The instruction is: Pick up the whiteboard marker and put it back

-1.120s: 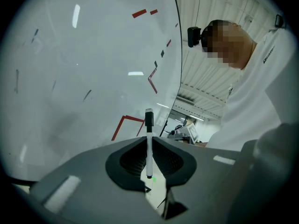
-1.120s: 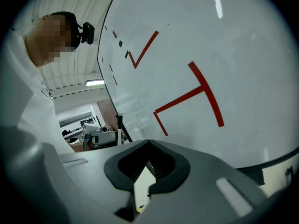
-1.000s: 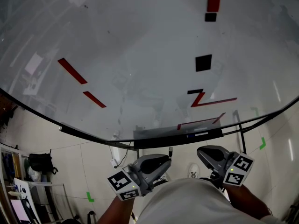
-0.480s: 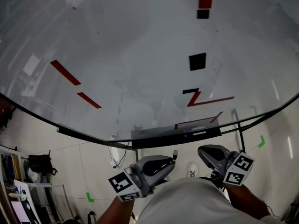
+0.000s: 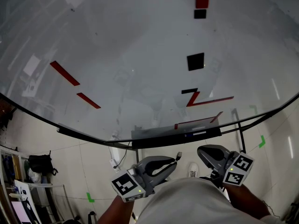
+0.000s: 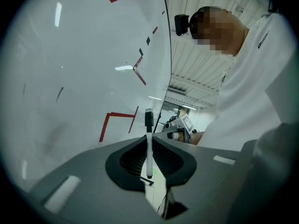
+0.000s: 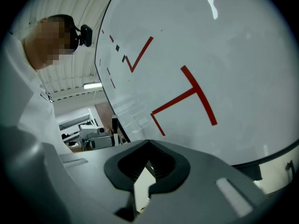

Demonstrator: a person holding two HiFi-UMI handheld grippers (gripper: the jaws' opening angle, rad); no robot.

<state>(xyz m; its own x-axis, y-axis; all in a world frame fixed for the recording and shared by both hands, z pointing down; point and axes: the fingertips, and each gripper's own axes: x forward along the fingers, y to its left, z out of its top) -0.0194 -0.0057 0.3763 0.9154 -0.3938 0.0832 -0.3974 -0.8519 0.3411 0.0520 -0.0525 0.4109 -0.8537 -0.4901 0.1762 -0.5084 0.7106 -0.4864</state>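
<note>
Only the left gripper's own view is showing the whiteboard marker clearly: it is standing upright, black cap uppermost, clamped between the jaws of the left gripper. The right gripper is holding its jaws together on nothing. In the head view both are hovering by the person's white shirt, under the whiteboard.

Board: glossy white whiteboard, marked with red straight strokes and small black squares.
Marker: slim whiteboard marker, white barrel with a black cap.
Grippers: left gripper and right gripper, both with grey shells and black ribbed pads.
Cubes: white faces with black square patterns, left and right.
Floor: pale cream tiled floor with green tape marks.
Shirt: white shirt.
</note>
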